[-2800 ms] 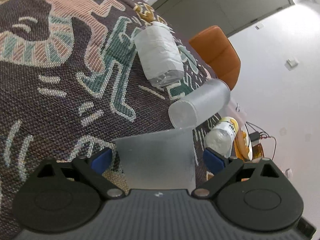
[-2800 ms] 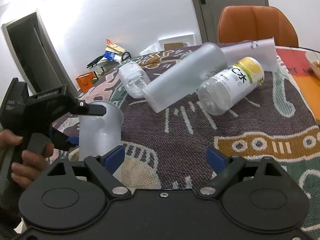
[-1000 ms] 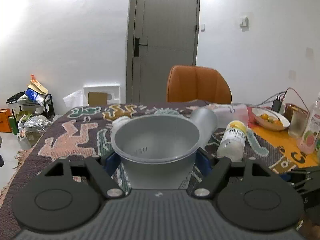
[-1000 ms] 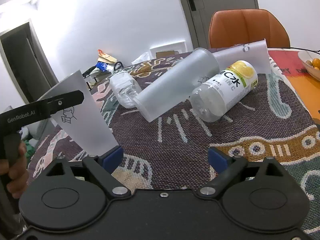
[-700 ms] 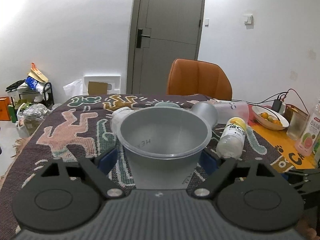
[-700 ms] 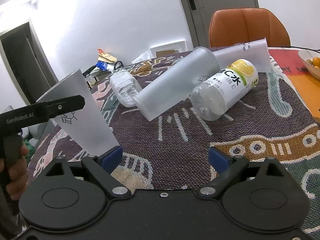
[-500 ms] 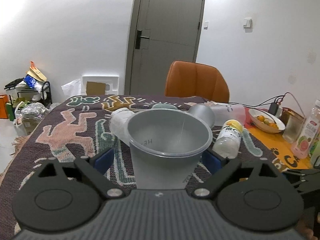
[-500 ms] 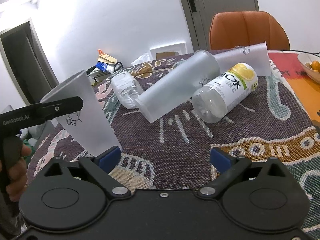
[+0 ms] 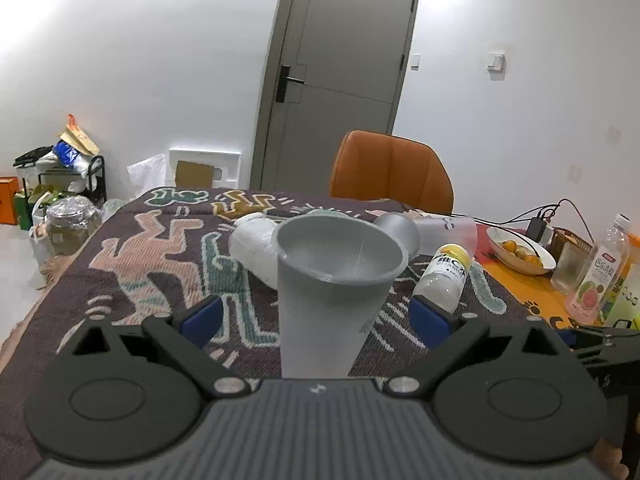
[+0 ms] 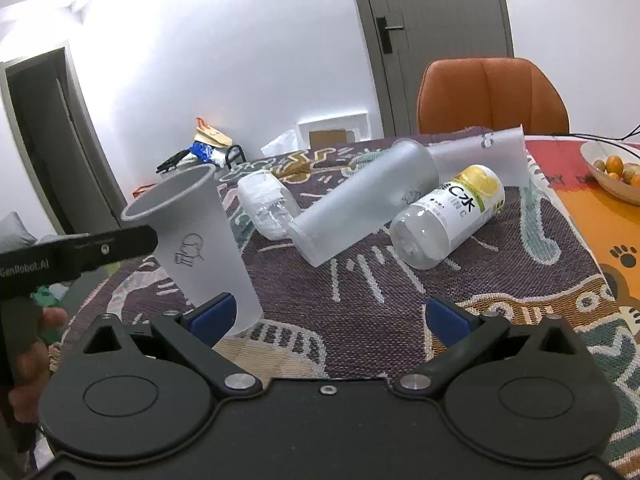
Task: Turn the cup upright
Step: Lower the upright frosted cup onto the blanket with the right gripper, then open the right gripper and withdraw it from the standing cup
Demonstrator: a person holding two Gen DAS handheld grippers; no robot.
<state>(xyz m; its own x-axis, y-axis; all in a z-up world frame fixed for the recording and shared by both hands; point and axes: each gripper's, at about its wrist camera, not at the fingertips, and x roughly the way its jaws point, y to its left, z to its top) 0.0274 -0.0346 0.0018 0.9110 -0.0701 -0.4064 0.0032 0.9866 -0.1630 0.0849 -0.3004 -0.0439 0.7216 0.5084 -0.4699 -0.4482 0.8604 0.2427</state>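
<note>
A frosted plastic cup (image 9: 332, 300) stands mouth up on the patterned cloth, between the fingers of my left gripper (image 9: 316, 316). The blue pads stand wide apart on either side and do not touch it, so the gripper is open. In the right wrist view the same cup (image 10: 196, 244) stands at the left, leaning slightly, with a left gripper finger (image 10: 100, 252) beside it. My right gripper (image 10: 328, 316) is open and empty over the cloth.
A frosted tumbler (image 10: 360, 208), a clear bottle (image 10: 268, 200), a yellow-capped bottle (image 10: 448, 216) and another cup (image 10: 480, 156) lie on their sides behind. A fruit bowl (image 9: 520, 252), a glass and drink bottles (image 9: 600, 272) stand at the right. An orange chair (image 9: 392, 172) is at the far edge.
The left gripper turned the cup from mouth down to mouth up, set it on the cloth, then opened and drew back a little. The right gripper barely moved.
</note>
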